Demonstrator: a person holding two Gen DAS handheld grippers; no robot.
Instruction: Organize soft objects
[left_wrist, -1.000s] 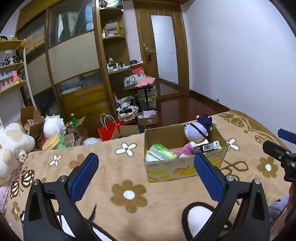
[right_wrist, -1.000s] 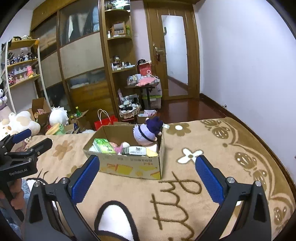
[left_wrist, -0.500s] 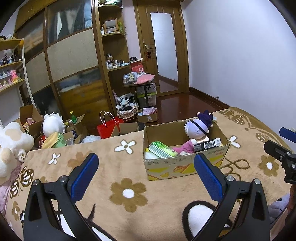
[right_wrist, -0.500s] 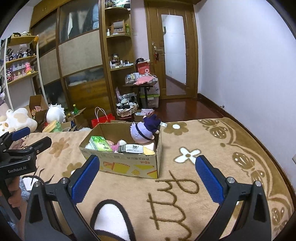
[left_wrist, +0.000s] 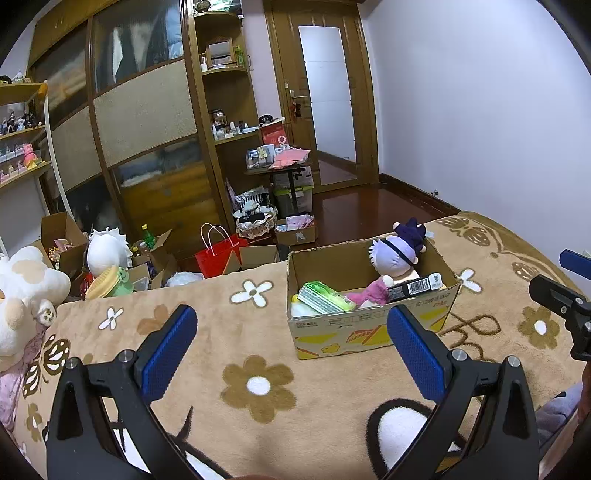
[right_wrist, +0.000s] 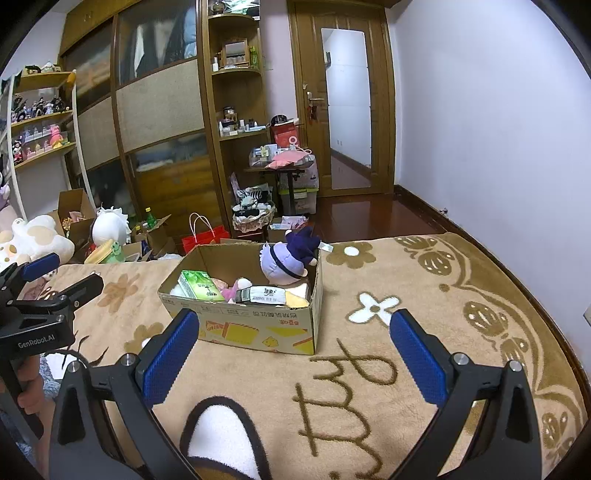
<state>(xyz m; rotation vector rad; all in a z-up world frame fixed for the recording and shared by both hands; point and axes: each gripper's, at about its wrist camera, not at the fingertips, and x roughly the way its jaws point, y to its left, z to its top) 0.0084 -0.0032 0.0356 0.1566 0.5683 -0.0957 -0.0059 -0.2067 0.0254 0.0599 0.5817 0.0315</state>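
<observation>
Left gripper (left_wrist: 291, 347): jaws spread wide, grasping nothing, held above the bed's tan flowered blanket (left_wrist: 258, 384).
Right gripper (right_wrist: 295, 350): jaws likewise released and empty, above the same blanket on the side nearer the wall.
Cardboard box (right_wrist: 243, 325): stands on the blanket toward the bed's far edge, open at the top.
Purple-haired plush doll (right_wrist: 286, 258): sits in the box, against its far right corner.
Green packet (right_wrist: 199, 285): lies in the box's left half.
Pink soft toy (left_wrist: 364, 293): inside the box, between the packet and the doll.
Barcoded black package (left_wrist: 415, 286): leans on the box's front rim.
Cream plush (left_wrist: 22, 295): at the bed's left edge.
</observation>
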